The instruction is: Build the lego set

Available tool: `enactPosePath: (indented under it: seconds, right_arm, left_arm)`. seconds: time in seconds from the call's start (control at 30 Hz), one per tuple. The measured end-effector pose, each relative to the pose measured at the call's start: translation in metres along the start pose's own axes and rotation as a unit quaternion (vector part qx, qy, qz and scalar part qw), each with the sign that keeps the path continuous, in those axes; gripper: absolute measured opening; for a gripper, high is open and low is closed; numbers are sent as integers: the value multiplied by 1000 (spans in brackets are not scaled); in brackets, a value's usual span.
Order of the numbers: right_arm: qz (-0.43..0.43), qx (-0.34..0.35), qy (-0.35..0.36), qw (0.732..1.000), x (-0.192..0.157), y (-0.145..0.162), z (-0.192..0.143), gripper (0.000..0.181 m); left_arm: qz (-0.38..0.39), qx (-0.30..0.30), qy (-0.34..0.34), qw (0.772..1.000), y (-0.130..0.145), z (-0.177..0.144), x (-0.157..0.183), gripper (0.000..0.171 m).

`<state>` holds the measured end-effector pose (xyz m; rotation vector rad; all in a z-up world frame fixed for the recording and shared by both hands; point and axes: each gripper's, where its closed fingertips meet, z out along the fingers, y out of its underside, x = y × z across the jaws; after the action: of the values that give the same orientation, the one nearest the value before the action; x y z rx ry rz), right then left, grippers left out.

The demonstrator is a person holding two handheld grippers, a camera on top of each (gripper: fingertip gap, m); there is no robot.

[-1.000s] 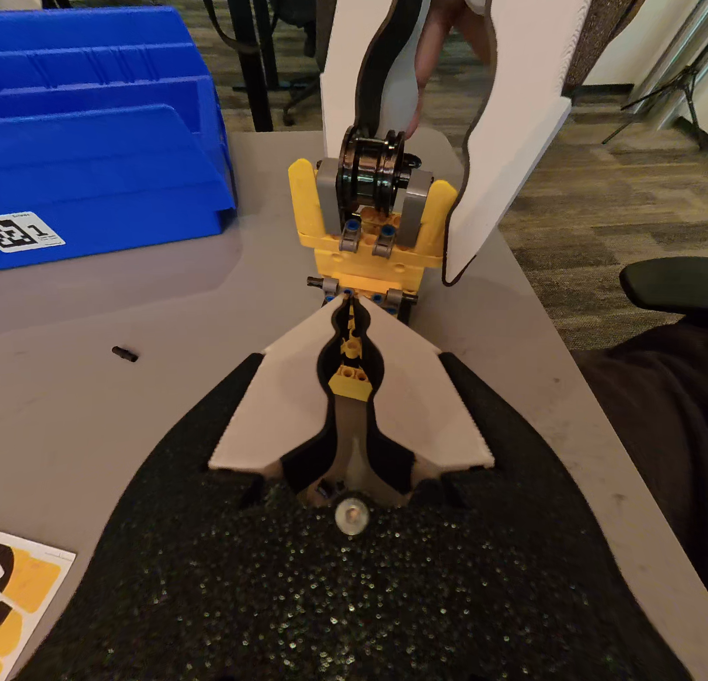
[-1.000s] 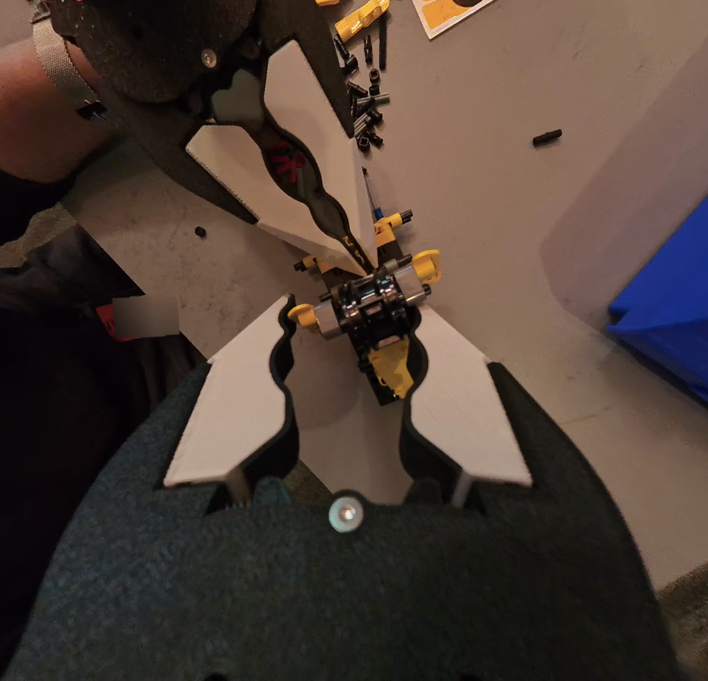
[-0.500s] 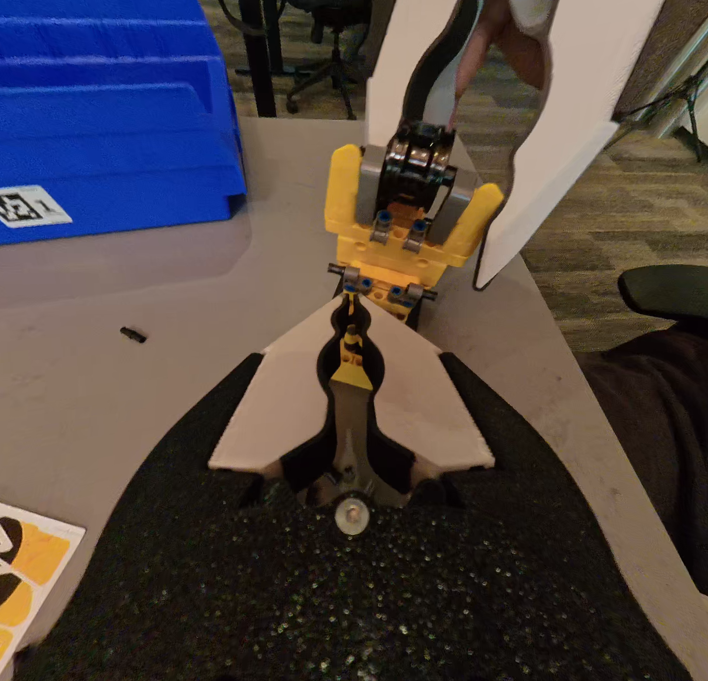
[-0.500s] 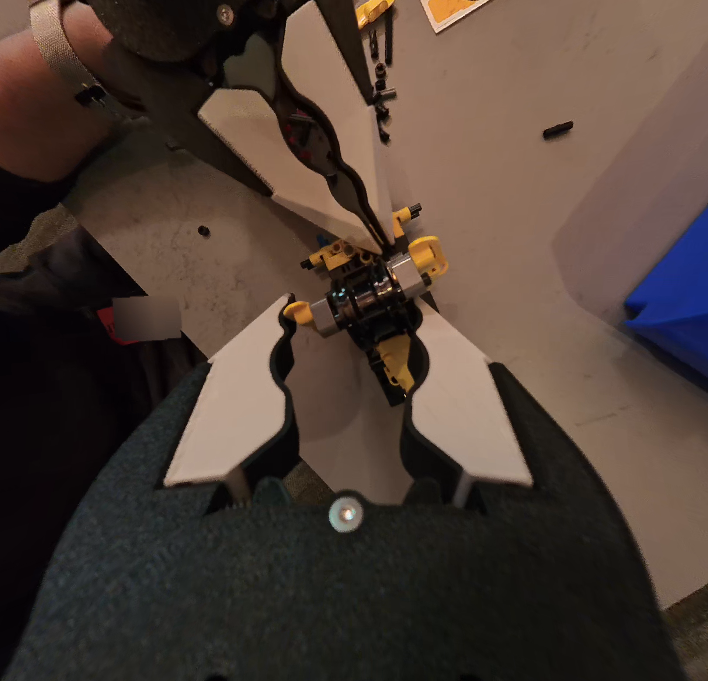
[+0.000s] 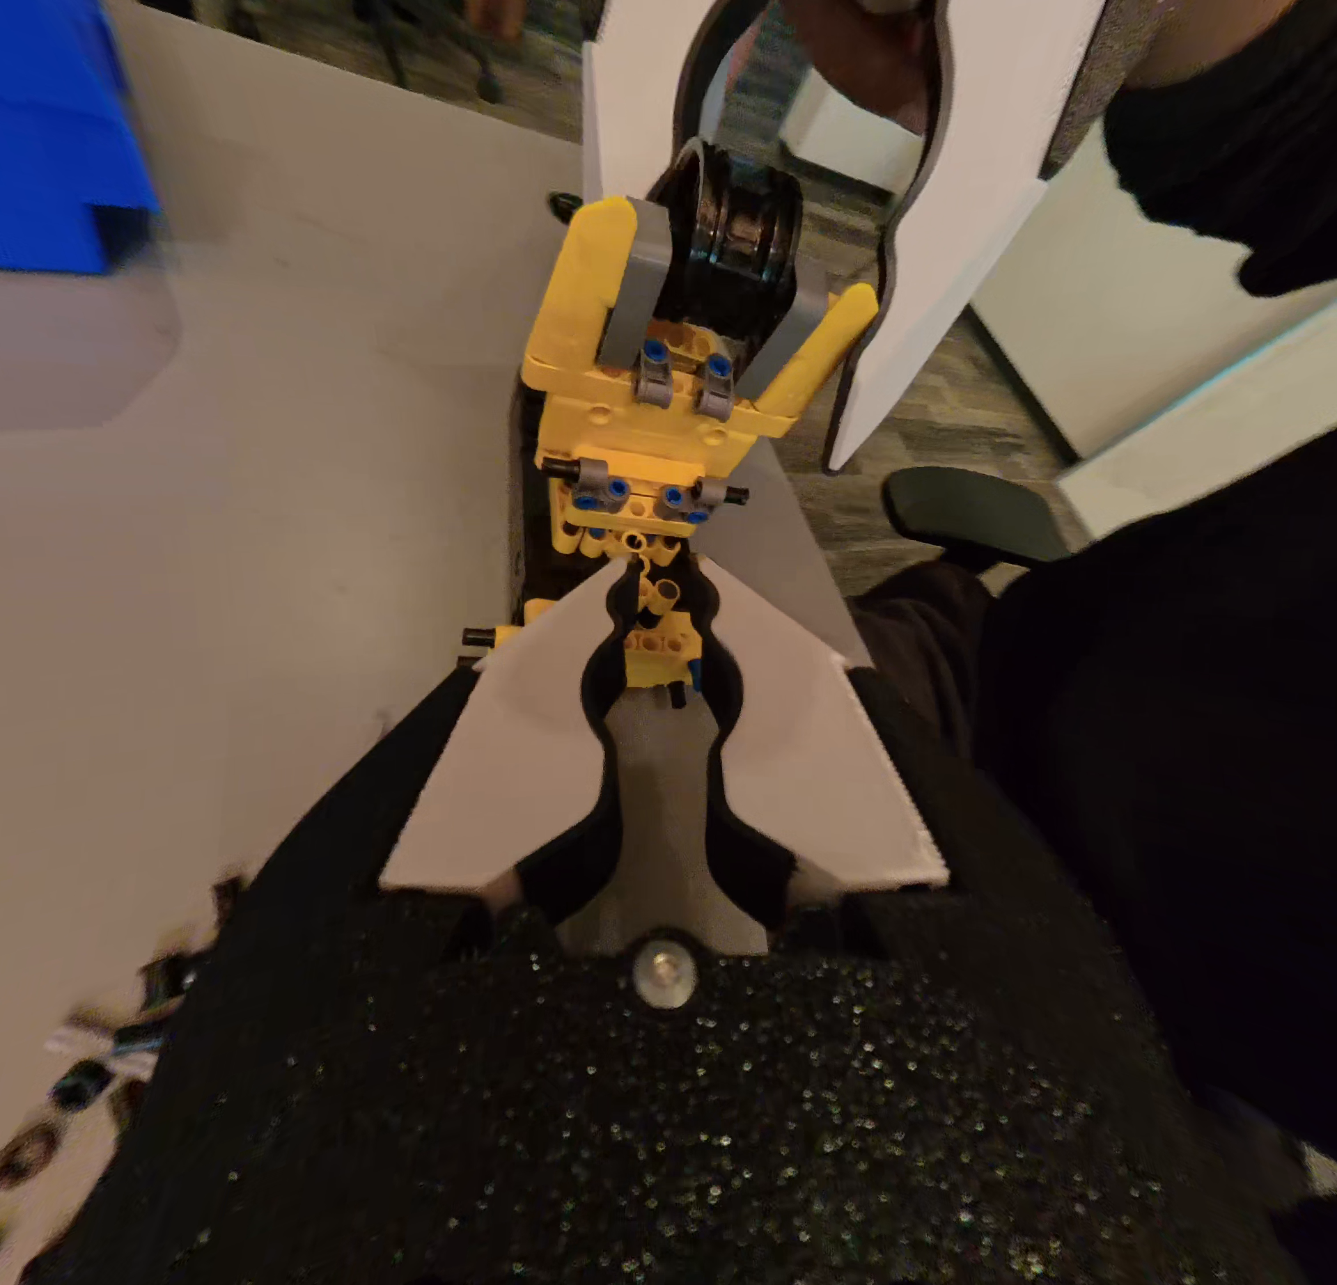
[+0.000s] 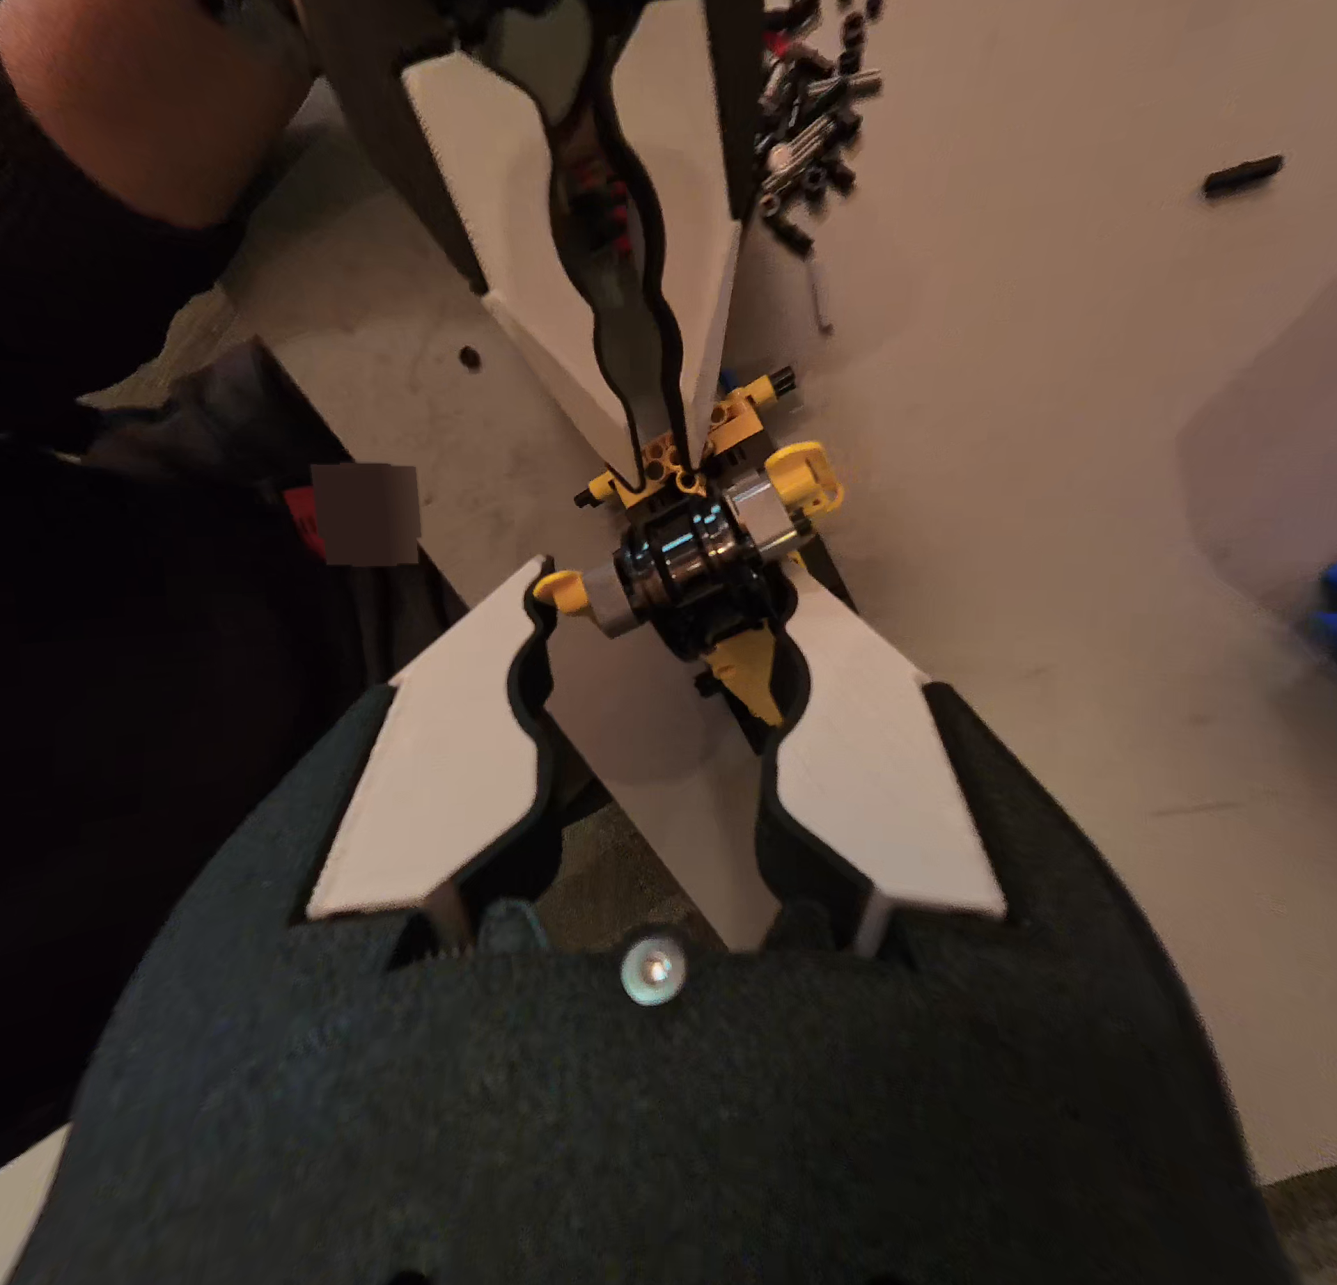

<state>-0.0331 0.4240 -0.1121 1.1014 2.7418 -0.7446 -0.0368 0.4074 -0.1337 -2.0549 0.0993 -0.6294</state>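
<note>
My left gripper [image 5: 655,570] is shut on the lower end of a yellow brick model [image 5: 651,418] and holds it out over the table's corner. The model has two grey arms and a black wheel [image 5: 731,238] between them at its far end. My right gripper [image 6: 673,592] is open, its jaws on either side of the black wheel [image 6: 687,556] and the model's yellow body [image 6: 745,672]. In the left wrist view its white fingers [image 5: 933,274] reach down from above around the wheel. The left gripper also shows in the right wrist view [image 6: 662,476], pinching the model.
A blue bin [image 5: 58,129] stands at the far left of the grey table [image 5: 289,527]. A pile of loose dark pins [image 6: 810,115] and one single black pin [image 6: 1241,176] lie on the table. A chair armrest [image 5: 969,520] and a person's dark clothing are beyond the table edge. Only a small space, under 4 cm, lies between the two pairs of fingers. The single black pin [image 6: 1241,176] is about 20 cm from both grippers' fingertips.
The left gripper has swung right and tilted with the model, nearer the table's corner. The right gripper has followed, still open around the wheel.
</note>
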Motion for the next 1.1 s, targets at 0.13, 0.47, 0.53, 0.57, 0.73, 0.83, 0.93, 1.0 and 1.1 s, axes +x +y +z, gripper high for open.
enactPosePath:
  seconds: [0.13, 0.47, 0.53, 0.57, 0.73, 0.83, 0.93, 1.0, 1.1]
  right_arm:
    - [-30, -12, 15, 999, -8, 9, -1, 58]
    - [-113, -25, 30, 993, -13, 17, -2, 57]
    - [-103, -21, 19, 994, -12, 16, -2, 57]
    - [-93, -18, 14, 995, -12, 15, -2, 57]
    - [-26, -7, 1, 1000, -10, 11, -2, 57]
    - [10, -11, 12, 1000, -9, 12, -2, 57]
    - [20, -21, 21, 999, -9, 15, -3, 57]
    - [18, -24, 20, 999, -9, 17, -4, 57]
    - [14, -22, 29, 999, -3, 18, -7, 57]
  left_arm:
    - [13, 14, 3, 1000, -7, -2, 3, 14]
    - [90, 140, -71, 983, -49, -6, 4, 58]
    - [75, 97, -84, 989, -36, 1, -5, 58]
    - [67, 82, -82, 991, -31, 3, -7, 58]
    - [10, 37, -62, 997, -11, -1, -15, 58]
    - [1, 9, -48, 999, 0, -1, -12, 57]
    - [-3, -15, -23, 1000, 8, 3, -2, 54]
    - [5, -24, -13, 1000, 10, 6, 4, 52]
    - [7, -37, 7, 999, 14, 8, 14, 47]
